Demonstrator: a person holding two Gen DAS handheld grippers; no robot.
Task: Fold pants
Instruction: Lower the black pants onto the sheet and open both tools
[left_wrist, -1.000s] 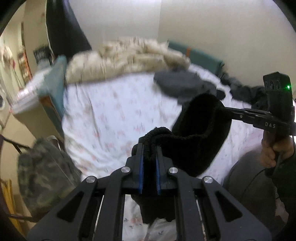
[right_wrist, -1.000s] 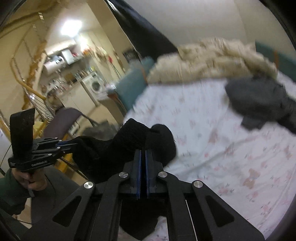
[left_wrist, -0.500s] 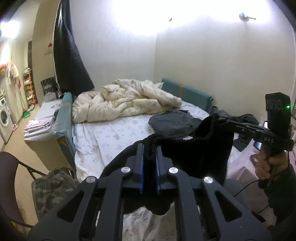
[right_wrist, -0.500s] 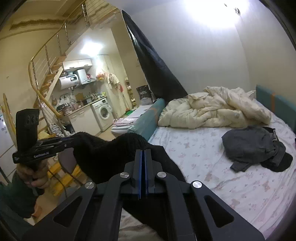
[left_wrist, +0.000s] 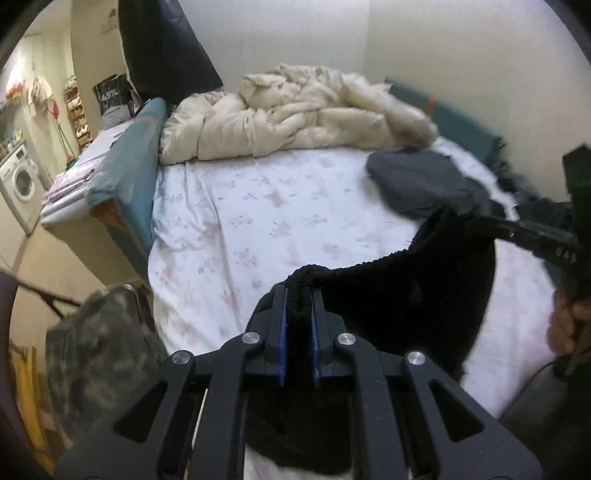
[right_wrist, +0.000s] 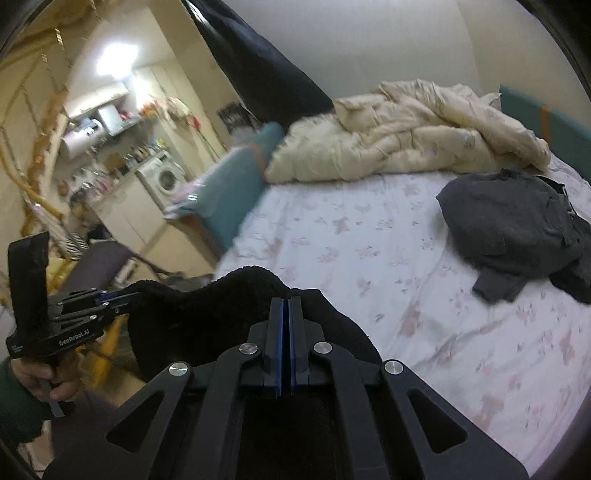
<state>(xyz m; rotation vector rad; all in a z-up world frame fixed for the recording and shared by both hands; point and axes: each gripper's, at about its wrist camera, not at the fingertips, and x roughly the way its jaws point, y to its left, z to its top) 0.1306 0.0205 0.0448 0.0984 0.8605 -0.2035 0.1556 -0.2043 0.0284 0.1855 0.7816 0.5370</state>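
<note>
Now both grippers hold the black pants (left_wrist: 424, 295) in the air above the near edge of the bed (left_wrist: 258, 221). The left gripper (left_wrist: 298, 314) has its jaws clamped on the bunched waistband, and the right gripper (right_wrist: 284, 332) has its jaws pressed together on the cloth. Half a second ago the views looked higher into the room; now they tip down to the sheet. Probably the pants are being lowered to be spread flat before the first fold.
</note>
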